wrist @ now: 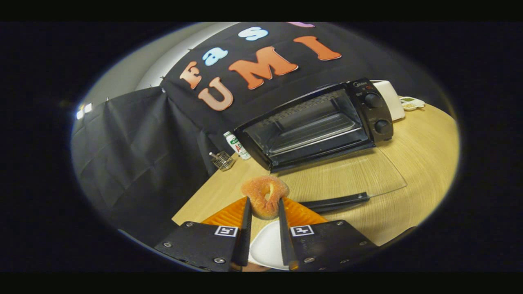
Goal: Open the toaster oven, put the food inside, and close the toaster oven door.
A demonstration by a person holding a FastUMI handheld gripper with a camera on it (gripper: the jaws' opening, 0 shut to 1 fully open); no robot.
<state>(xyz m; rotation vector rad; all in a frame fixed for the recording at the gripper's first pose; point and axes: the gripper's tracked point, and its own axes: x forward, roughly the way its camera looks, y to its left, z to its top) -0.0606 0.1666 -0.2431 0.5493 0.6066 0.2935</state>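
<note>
A sugared ring doughnut (264, 196) is held between my two fingers, and my gripper (264, 206) is shut on it, lifted above a white plate (265, 247) that lies under the fingers. Beyond them stands a black toaster oven (314, 124) with its inside rack showing. Its glass door (347, 173) lies folded down flat over the wooden table (421, 163), with the dark door handle (335, 202) just ahead and to the right of my fingertips.
Left of the oven stand a small white bottle (237, 145) and a little wire basket (222, 160). Behind the oven on the right are a white appliance (390, 98) and a small white dish (412, 103). The table's edge runs close on the left.
</note>
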